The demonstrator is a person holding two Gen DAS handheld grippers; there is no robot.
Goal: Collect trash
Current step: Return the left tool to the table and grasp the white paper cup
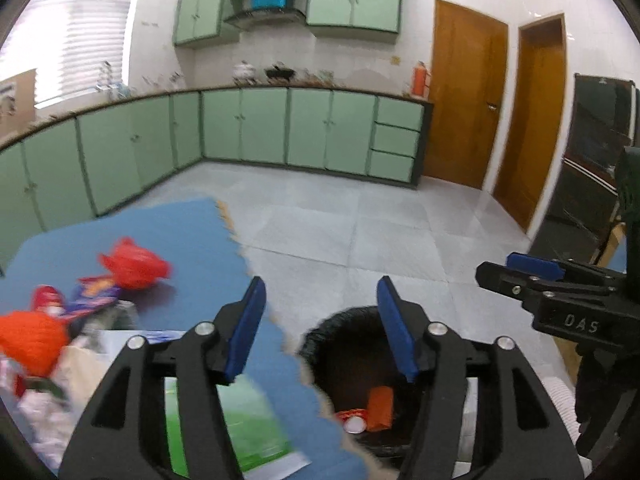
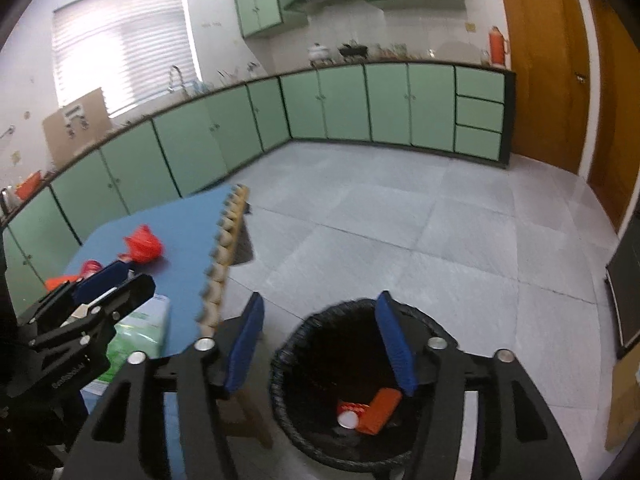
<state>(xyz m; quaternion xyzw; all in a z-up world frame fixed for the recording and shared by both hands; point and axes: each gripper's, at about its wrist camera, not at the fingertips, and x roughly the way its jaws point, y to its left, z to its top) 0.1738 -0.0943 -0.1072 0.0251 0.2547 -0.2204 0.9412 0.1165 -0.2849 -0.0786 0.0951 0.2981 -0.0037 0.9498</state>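
A black bin [image 1: 316, 336] [image 2: 286, 344] stands on the floor beside the blue table [image 1: 180, 232] [image 2: 184, 224]. Inside it lie an orange box [image 1: 380, 408] [image 2: 380, 410] and a red-and-white wrapper [image 1: 352, 418] [image 2: 350, 412]. My left gripper [image 1: 320, 284] is open and empty, over the table's edge and the bin. My right gripper [image 2: 320, 298] hangs open and empty above the bin. On the table lie a red crumpled bag [image 1: 134, 268] [image 2: 142, 246], a purple wrapper [image 1: 94, 296], an orange wad [image 1: 32, 338] and a green-and-white packet [image 1: 240, 432] [image 2: 140, 332].
Green base cabinets [image 1: 248, 128] [image 2: 384, 104] run along the far walls under a cluttered counter. Wooden doors [image 1: 464, 100] [image 2: 540, 64] stand at the right. A dark cabinet [image 1: 592, 152] is at the far right. Grey floor tiles [image 2: 440, 240] spread beyond the bin.
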